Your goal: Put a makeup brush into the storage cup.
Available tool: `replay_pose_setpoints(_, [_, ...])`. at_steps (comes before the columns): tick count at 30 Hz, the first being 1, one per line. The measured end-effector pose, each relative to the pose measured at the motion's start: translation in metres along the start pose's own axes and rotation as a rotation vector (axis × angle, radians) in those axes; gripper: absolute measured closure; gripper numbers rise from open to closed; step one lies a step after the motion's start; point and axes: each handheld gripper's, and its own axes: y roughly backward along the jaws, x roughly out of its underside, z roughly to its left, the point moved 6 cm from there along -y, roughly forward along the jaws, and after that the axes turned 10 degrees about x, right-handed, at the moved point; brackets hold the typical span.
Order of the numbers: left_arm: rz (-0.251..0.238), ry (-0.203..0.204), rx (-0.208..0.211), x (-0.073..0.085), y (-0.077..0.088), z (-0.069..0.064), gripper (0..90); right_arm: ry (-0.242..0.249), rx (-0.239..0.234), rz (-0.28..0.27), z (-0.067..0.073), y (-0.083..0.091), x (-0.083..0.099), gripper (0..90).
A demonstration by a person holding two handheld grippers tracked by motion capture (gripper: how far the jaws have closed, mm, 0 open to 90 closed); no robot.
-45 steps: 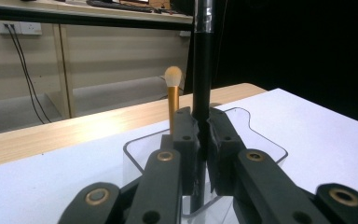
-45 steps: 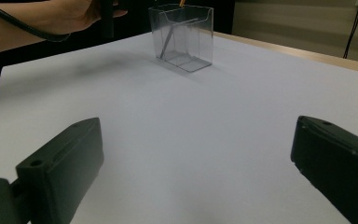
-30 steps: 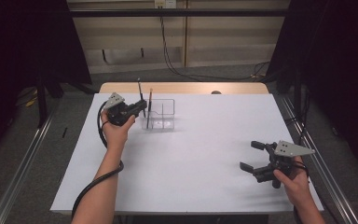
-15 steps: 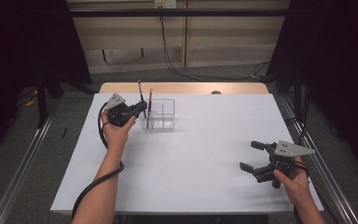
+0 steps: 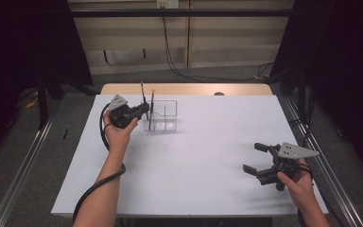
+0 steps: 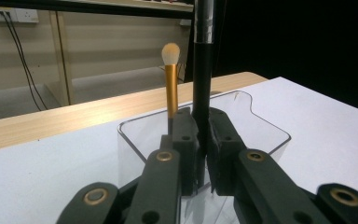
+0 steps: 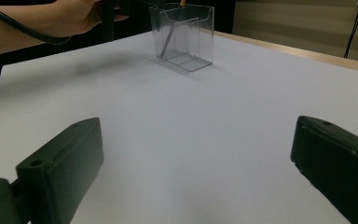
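Note:
A clear acrylic holder (image 5: pixel 166 119) stands on the white table (image 5: pixel 208 142) at the back left. A gold-handled brush (image 5: pixel 152 100) stands upright inside it, bristles up. My left gripper (image 5: pixel 144 109) is at the holder's left side, shut on a black-handled brush (image 5: pixel 142 93) that it holds upright. In the left gripper view the pads clamp the black handle (image 6: pixel 201 70) over the holder's rim (image 6: pixel 261 116), with the gold brush (image 6: pixel 170 79) just behind. My right gripper (image 5: pixel 251 157) rests near the front right, open, nothing between its jaws.
A wooden strip (image 5: pixel 189 89) runs along the table's far edge. The right gripper view looks across bare white table to the holder (image 7: pixel 186 32) and the person's left hand (image 7: pixel 74 14). Dark curtains and metal rails flank the table.

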Motion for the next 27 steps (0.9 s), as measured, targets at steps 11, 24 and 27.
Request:
replay_pose_setpoints(11, [-0.008, 0.041, 0.029, -0.007, 0.007, -0.003, 58.4, 0.004, -0.002, 0.003, 0.001, -0.001, 0.0, 2.0])
replay_pose_setpoints(24, [-0.014, 0.024, 0.041, -0.01, 0.012, -0.008, 38.7, 0.004, -0.002, 0.002, 0.002, -0.001, -0.001, 2.0])
replay_pose_setpoints(27, [-0.012, 0.027, 0.047, -0.009, 0.013, -0.009, 34.9, 0.004, -0.003, -0.002, 0.002, -0.002, -0.001, 2.0])
